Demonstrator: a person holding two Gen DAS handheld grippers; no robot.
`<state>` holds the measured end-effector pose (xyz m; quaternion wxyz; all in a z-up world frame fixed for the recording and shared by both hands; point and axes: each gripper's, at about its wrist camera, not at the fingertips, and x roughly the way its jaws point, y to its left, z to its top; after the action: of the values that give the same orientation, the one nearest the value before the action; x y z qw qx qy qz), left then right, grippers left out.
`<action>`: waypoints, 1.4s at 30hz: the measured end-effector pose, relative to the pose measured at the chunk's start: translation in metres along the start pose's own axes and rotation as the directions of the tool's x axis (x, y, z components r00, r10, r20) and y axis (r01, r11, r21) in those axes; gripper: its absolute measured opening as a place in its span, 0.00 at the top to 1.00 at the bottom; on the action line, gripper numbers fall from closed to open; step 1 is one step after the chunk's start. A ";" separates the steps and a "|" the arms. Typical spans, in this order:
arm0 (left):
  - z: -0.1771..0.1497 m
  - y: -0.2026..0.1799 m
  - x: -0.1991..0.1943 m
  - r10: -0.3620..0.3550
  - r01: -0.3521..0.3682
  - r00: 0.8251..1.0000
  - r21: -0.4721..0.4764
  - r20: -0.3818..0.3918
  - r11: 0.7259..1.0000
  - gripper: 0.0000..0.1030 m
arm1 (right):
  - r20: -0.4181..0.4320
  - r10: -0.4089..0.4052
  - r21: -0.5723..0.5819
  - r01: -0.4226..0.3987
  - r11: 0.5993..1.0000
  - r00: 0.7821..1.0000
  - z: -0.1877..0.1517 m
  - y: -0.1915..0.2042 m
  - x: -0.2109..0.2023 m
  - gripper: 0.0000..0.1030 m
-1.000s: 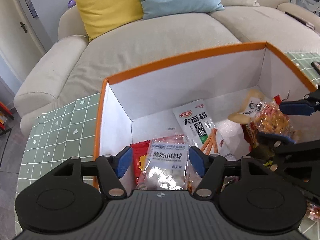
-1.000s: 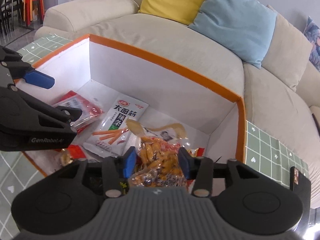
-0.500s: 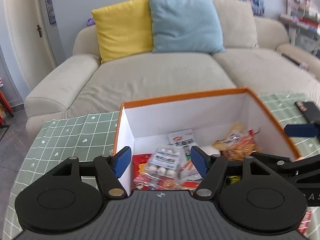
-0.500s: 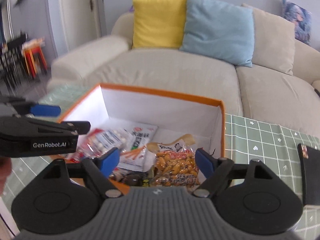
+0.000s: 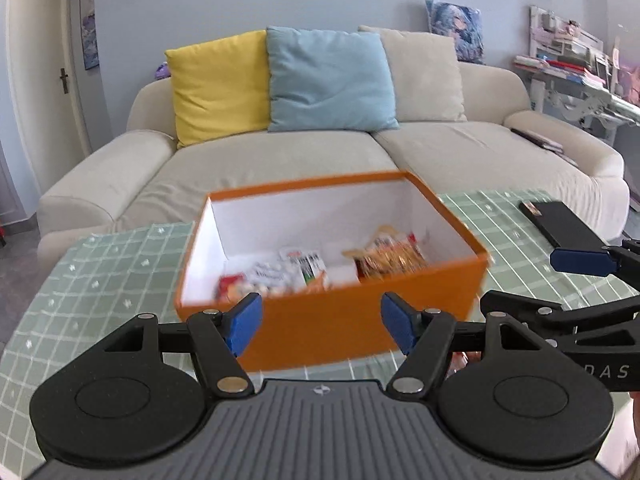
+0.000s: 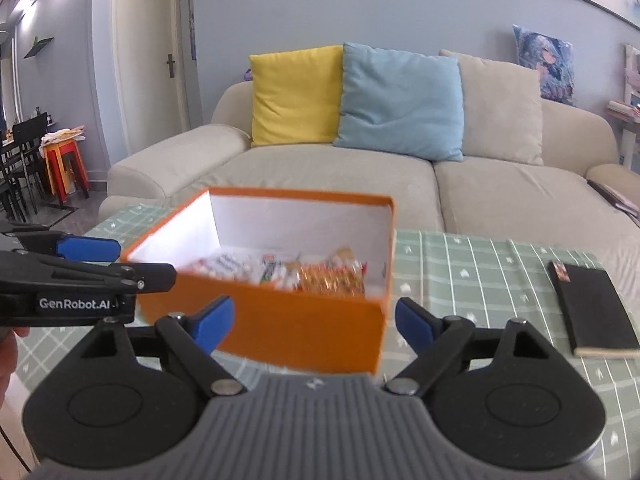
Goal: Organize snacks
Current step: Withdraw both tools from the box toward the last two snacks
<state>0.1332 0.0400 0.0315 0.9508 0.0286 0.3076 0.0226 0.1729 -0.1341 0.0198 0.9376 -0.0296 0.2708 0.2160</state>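
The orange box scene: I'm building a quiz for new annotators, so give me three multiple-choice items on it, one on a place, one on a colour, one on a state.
1. Where does the black notebook lie?
A. inside the box
B. on the green checked tablecloth, to the right of the box in the right wrist view
C. on the sofa

2. What colour is the inside of the orange box?
A. white
B. black
C. yellow

3. What is between the left gripper fingers?
A. a snack bag
B. the notebook
C. nothing

Answers:
1 B, it lies flat on the cloth apart from the box.
2 A, the inner walls show white.
3 C, the blue pads stand apart, empty.
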 end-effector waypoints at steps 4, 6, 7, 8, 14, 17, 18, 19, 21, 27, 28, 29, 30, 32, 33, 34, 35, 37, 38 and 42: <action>-0.023 -0.006 -0.002 -0.036 0.034 0.998 -0.035 -0.046 0.999 0.23 | -0.020 -0.015 -0.010 0.015 1.000 1.000 -0.027 -0.001 -0.012 0.17; -0.033 -0.008 0.000 -0.049 0.044 0.996 -0.057 -0.073 0.997 0.23 | -0.030 -0.031 -0.026 0.031 0.999 0.999 -0.040 -0.002 -0.015 0.17; -0.039 -0.010 0.002 -0.052 0.046 0.995 -0.069 -0.089 0.997 0.23 | -0.038 -0.037 -0.035 0.036 0.999 0.999 -0.046 -0.001 -0.016 0.17; -0.043 -0.011 0.004 -0.056 0.048 0.993 -0.079 -0.104 0.996 0.23 | -0.049 -0.042 -0.040 0.040 0.998 0.998 -0.053 -0.002 -0.017 0.17; -0.069 -0.021 0.012 -0.079 0.068 0.985 -0.076 -0.153 0.995 0.23 | -0.119 -0.038 -0.040 0.033 0.999 0.992 -0.084 -0.010 -0.019 0.16; -0.078 -0.026 0.017 -0.087 0.077 0.982 -0.068 -0.170 0.995 0.23 | -0.127 -0.064 -0.044 0.059 0.997 0.990 -0.089 -0.013 -0.011 0.16; -0.082 -0.027 0.016 -0.092 0.080 0.981 -0.070 -0.173 0.994 0.23 | -0.122 -0.077 -0.051 0.071 0.996 0.989 -0.091 -0.015 -0.008 0.16; -0.084 -0.028 0.017 -0.097 0.085 0.980 -0.074 -0.175 0.994 0.24 | -0.119 -0.085 -0.056 0.079 0.995 0.989 -0.092 -0.016 -0.007 0.17; -0.087 -0.030 0.020 -0.100 0.087 0.978 -0.081 -0.184 0.993 0.24 | -0.119 -0.100 -0.053 0.094 0.994 0.988 -0.094 -0.021 -0.002 0.20; -0.087 -0.040 0.031 -0.117 0.099 0.969 -0.089 -0.217 0.991 0.31 | -0.163 -0.125 -0.041 0.120 0.992 0.979 -0.100 -0.037 0.015 0.37; -0.086 -0.043 0.034 -0.128 0.110 0.967 -0.094 -0.219 0.989 0.31 | -0.164 -0.129 -0.038 0.125 0.991 0.978 -0.100 -0.039 0.016 0.39; -0.085 -0.046 0.036 -0.137 0.118 0.966 -0.098 -0.219 0.988 0.31 | -0.162 -0.135 -0.037 0.131 0.991 0.977 -0.099 -0.043 0.018 0.39; -0.083 -0.049 0.038 -0.143 0.124 0.965 -0.100 -0.217 0.987 0.31 | -0.157 -0.139 -0.037 0.135 0.990 0.978 -0.098 -0.045 0.020 0.39; -0.082 -0.054 0.042 -0.135 0.116 0.967 -0.100 -0.216 0.988 0.33 | -0.153 -0.128 -0.042 0.123 0.992 0.980 -0.097 -0.048 0.022 0.42; -0.080 -0.056 0.045 -0.128 0.109 0.967 -0.097 -0.219 0.989 0.35 | -0.151 -0.117 -0.049 0.111 0.993 0.982 -0.098 -0.048 0.024 0.43; -0.080 -0.057 0.048 -0.123 0.104 0.967 -0.095 -0.224 0.990 0.37 | -0.150 -0.103 -0.059 0.095 0.994 0.983 -0.098 -0.048 0.026 0.46; -0.079 -0.058 0.050 -0.118 0.099 0.966 -0.095 -0.229 0.991 0.37 | -0.151 -0.089 -0.071 0.079 0.994 0.985 -0.099 -0.046 0.028 0.51; -0.079 -0.058 0.054 -0.108 0.087 0.966 -0.096 -0.236 0.992 0.37 | -0.166 -0.056 -0.088 0.042 0.995 0.984 -0.102 -0.042 0.033 0.52; -0.079 -0.057 0.055 -0.104 0.084 0.966 -0.094 -0.238 0.992 0.37 | -0.176 -0.036 -0.090 0.021 0.996 0.984 -0.103 -0.041 0.037 0.52; -0.082 -0.058 0.059 -0.092 0.073 0.963 -0.083 -0.253 0.994 0.37 | -0.202 -0.004 -0.124 -0.021 0.992 0.979 -0.108 -0.035 0.051 0.49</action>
<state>0.1344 -0.0110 -0.0728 0.9036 -0.0224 0.4279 -0.0024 0.1728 -0.1644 -0.1009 0.9006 -0.1091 0.3505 0.2326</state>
